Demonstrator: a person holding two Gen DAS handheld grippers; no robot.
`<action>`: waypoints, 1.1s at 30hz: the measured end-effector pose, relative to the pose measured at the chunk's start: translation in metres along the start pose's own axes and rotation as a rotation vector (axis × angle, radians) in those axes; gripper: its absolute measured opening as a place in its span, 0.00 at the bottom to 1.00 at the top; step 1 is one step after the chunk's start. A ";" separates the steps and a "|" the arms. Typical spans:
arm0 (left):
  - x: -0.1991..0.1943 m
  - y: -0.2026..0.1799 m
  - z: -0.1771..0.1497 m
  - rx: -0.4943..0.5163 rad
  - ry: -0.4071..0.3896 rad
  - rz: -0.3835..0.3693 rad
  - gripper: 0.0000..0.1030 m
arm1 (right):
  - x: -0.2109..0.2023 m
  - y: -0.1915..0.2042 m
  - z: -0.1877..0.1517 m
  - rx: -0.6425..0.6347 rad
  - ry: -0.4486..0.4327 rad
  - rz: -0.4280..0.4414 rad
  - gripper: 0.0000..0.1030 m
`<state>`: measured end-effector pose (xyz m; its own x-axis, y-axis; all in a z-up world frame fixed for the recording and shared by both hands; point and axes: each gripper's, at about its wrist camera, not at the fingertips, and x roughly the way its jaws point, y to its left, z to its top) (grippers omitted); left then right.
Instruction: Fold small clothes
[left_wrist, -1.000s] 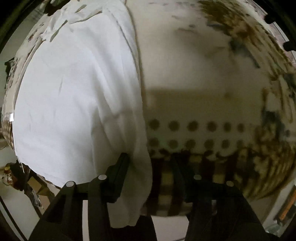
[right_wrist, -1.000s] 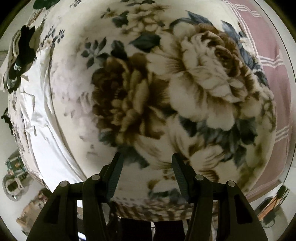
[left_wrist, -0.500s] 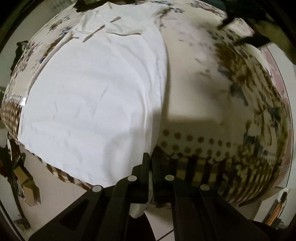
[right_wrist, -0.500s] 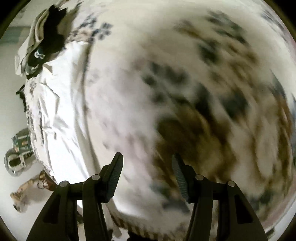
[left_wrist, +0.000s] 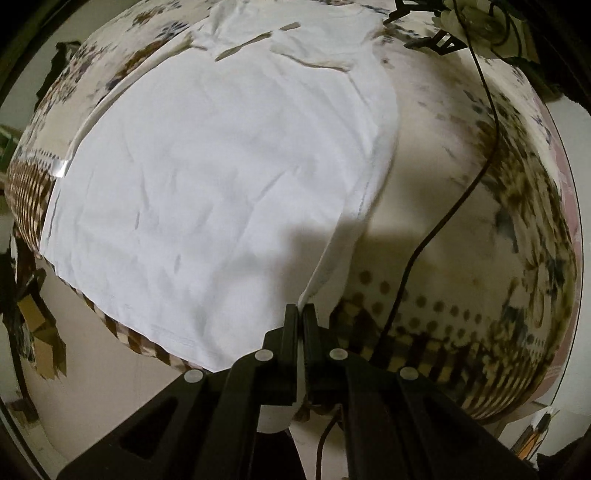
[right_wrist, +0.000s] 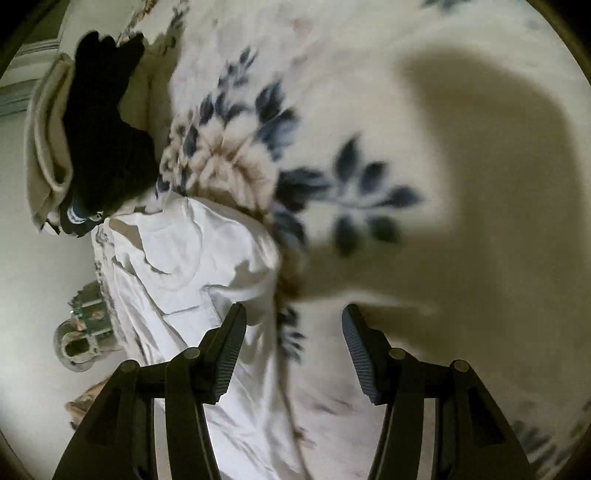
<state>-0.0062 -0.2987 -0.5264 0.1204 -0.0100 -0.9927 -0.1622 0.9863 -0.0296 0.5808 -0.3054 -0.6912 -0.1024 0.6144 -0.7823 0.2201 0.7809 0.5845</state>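
— So, how many garments are on the floral blanket (left_wrist: 461, 155)?

— One white shirt (left_wrist: 207, 177) is spread flat ahead of the left gripper (left_wrist: 300, 314). Beyond the right gripper (right_wrist: 293, 325), past the shirt's far end, lie two more pieces in a heap: one black garment (right_wrist: 103, 133) on top of one beige garment (right_wrist: 44, 140).

— What are the left fingers doing?

— Both are pressed together with a corner of the white shirt pinched between them. That corner rises off the blanket in a thin taut strip running from the fingertips up and to the right, while the rest of the shirt lies to the left of the fingers.

— And the right pair?

— Two fingers, spread wide, nothing between them. The shirt's crumpled sleeve end sits just ahead of and under the left-hand finger (right_wrist: 231, 343); bare blanket lies ahead of the other one.

— Anything else near the left gripper?

— One thin black cable (left_wrist: 454, 206) hangs across the blanket, to the right of the fingers, running down past them.
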 end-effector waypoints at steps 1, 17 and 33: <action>0.002 0.003 0.002 -0.008 0.008 -0.006 0.01 | 0.006 0.003 0.003 0.009 0.002 -0.004 0.55; 0.012 0.047 0.021 -0.063 0.046 -0.048 0.01 | 0.016 0.045 -0.002 -0.017 -0.082 0.024 0.04; -0.045 0.135 0.034 -0.243 0.015 -0.129 0.01 | -0.036 0.130 -0.024 -0.130 -0.153 -0.010 0.04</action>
<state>0.0000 -0.1592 -0.4818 0.1410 -0.1377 -0.9804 -0.3767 0.9083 -0.1818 0.5904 -0.2233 -0.5817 0.0466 0.5904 -0.8058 0.0919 0.8007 0.5920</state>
